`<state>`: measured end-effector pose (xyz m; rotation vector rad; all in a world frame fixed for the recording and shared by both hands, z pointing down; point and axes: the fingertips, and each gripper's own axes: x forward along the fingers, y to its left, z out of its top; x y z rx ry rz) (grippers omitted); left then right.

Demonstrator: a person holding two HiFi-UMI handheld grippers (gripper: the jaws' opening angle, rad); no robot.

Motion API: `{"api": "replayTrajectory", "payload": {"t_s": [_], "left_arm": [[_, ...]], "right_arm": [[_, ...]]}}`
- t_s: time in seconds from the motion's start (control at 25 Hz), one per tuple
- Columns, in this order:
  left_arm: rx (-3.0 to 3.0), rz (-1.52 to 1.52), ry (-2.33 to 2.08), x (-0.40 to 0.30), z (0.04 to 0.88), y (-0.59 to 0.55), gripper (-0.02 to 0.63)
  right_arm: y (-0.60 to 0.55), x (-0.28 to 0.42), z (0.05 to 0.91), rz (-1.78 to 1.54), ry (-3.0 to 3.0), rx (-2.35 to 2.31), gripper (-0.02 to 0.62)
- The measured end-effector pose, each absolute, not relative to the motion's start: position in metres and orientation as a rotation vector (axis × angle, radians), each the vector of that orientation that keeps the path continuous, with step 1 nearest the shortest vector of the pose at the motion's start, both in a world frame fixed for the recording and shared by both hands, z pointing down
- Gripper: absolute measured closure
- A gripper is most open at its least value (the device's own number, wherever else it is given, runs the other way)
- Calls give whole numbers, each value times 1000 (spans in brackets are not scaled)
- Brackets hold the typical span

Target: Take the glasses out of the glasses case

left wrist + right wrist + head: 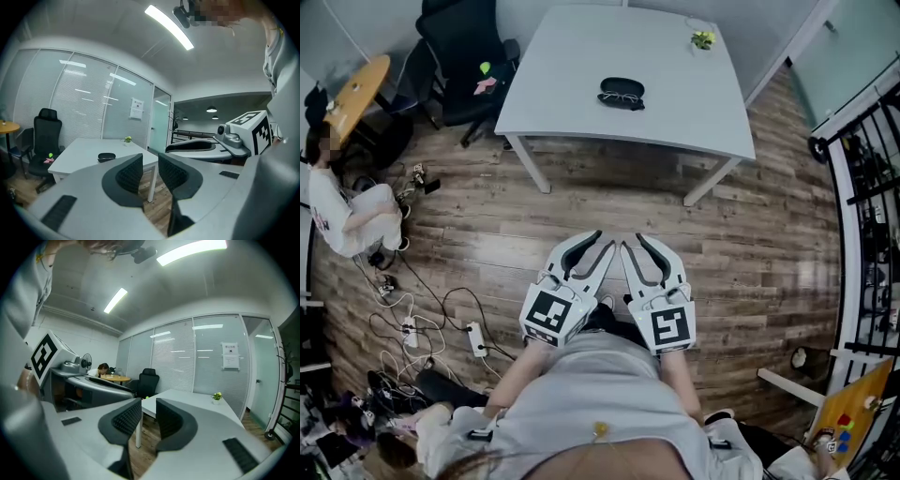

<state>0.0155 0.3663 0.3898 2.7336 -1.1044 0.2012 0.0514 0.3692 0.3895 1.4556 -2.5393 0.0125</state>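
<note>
1. Grippers nearest, 6 o'clock in head view: left gripper (600,242) and right gripper (636,242) both released, jaws apart, nothing between.
2. Writing: marker cubes (549,314) carry square patterns only; wall notice (136,108) is unreadable.
3. Glasses case (622,94) at 12 o'clock on white table (581,56), well apart from the grippers. Long axis runs 9-to-3, and the glasses (622,97) lie on it.
4. Left gripper view shows the case; right gripper view shows the plant (216,396) and a seated person (101,369) instead.

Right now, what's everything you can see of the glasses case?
The glasses case is a small, dark, oval shell that looks matte. It lies flat near the middle of the white table. Thin pale rims, seemingly the glasses, show on its top, so it looks open, though it is too small to be sure. From the left gripper view it reads as a low dark lump. Only the table touches it.
</note>
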Motion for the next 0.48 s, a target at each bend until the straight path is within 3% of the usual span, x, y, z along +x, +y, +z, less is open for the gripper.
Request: {"api": "replayTrajectory", "payload": {"t_s": [0.48], "left_arm": [[2771, 204, -1019, 20, 396, 292, 502]], "right_arm": [[296, 56, 389, -15, -2486, 1529, 495]]}}
